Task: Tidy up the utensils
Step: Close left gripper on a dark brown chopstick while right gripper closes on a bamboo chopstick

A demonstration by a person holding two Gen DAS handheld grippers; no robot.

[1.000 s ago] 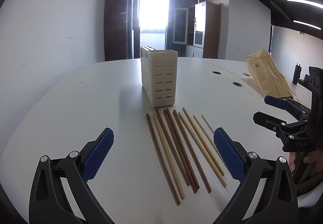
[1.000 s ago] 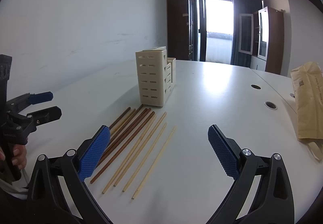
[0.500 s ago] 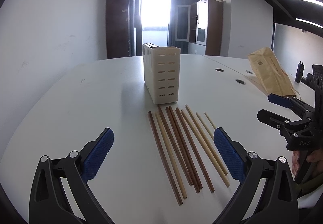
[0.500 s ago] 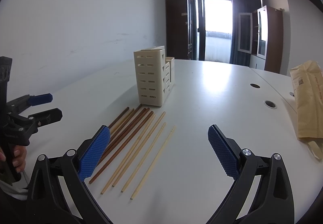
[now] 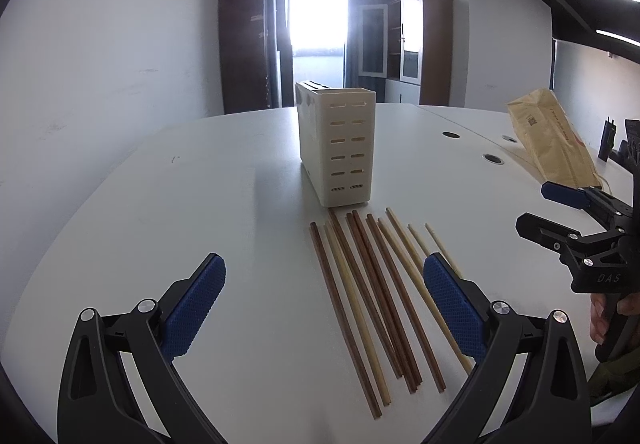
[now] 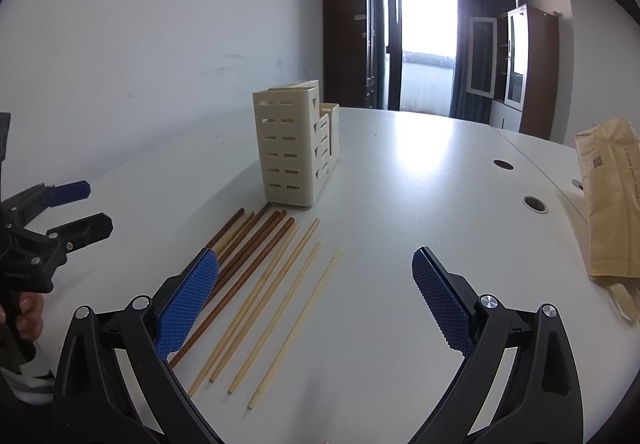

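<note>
Fingers of the left gripper (image 5: 324,308) spread wide, holding nothing, low over the near ends of the chopsticks (image 5: 372,296). Right gripper (image 6: 316,304) likewise wide and empty, hovering above the pale sticks on its side. All chopsticks lie loose on the white bench (image 5: 200,204), dark ones and pale ones side by side, far tips just short of the cream slotted holder (image 5: 340,148), which stands upright. Brown padded envelope (image 6: 612,200) off to the right, well apart. Judgement: approach step, nothing picked yet. Next move calls for lowering onto one stick, pinching it alone, then tipping it upright into the holder.
</note>
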